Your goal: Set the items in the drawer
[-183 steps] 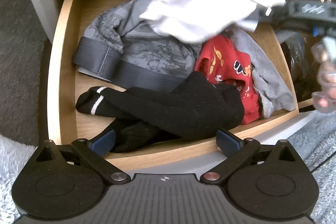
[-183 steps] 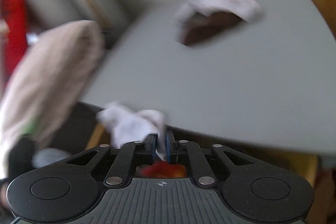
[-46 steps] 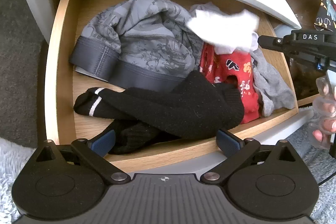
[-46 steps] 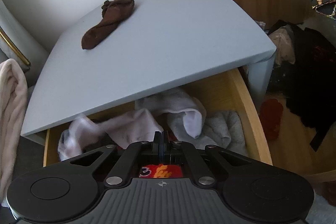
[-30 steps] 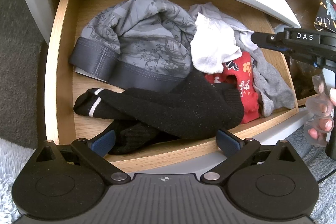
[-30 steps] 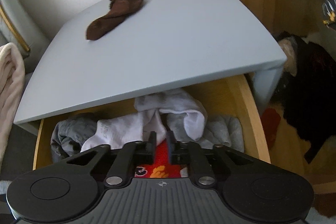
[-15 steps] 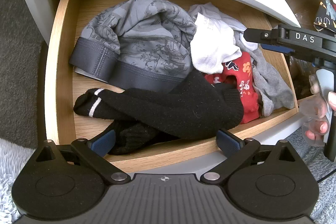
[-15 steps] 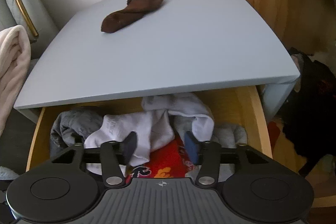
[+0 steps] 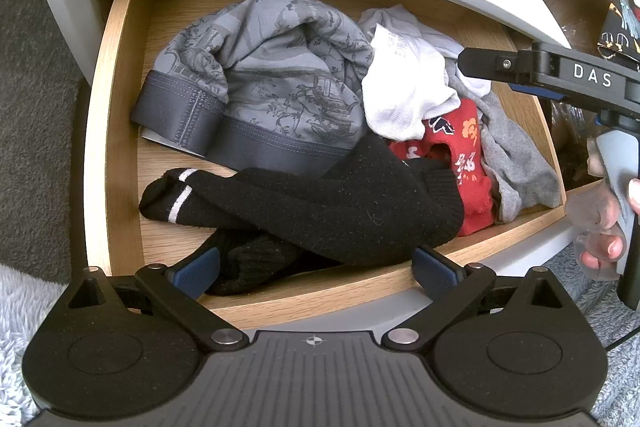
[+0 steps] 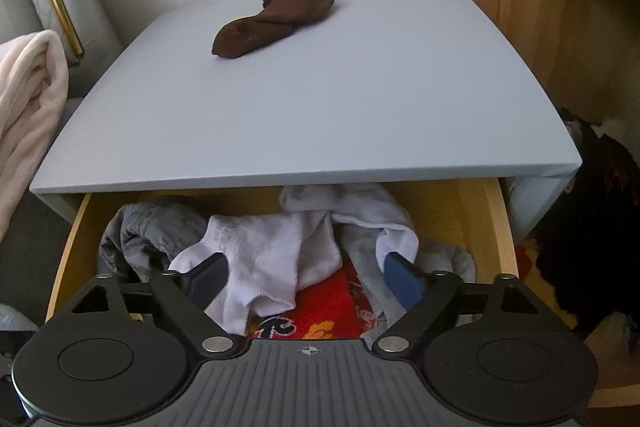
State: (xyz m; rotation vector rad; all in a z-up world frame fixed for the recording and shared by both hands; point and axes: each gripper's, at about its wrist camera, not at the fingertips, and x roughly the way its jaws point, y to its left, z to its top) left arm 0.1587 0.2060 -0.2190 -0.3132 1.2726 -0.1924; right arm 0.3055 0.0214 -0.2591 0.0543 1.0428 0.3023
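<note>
A white ribbed cotton sock [image 10: 276, 259] lies loose in the open wooden drawer [image 9: 116, 115] of a grey bedside cabinet, draped over a red patterned garment [image 10: 320, 323] toward the drawer's right rear corner, beside a bundled grey printed garment [image 9: 272, 75]. The right gripper [image 10: 306, 277] hangs over it, its jaws having just swung apart; they now stand spread wide on either side of the sock, pads clear of the cloth. The left gripper [image 9: 314, 267] hovers at the drawer's front edge, jaws likewise spread and pinching nothing, with a pair of black knitted socks [image 9: 320, 203] lying below and beyond them. This looks like the release step of one deposit, with the sock delivered. One item remains outside: a crumpled brown sock [image 10: 276, 17] resting near the rear of the cabinet's grey top [image 10: 360, 99]. The next move would call for lifting the right gripper clear of the drawer, carrying it up over the top's front edge and closing on that brown sock.
</note>
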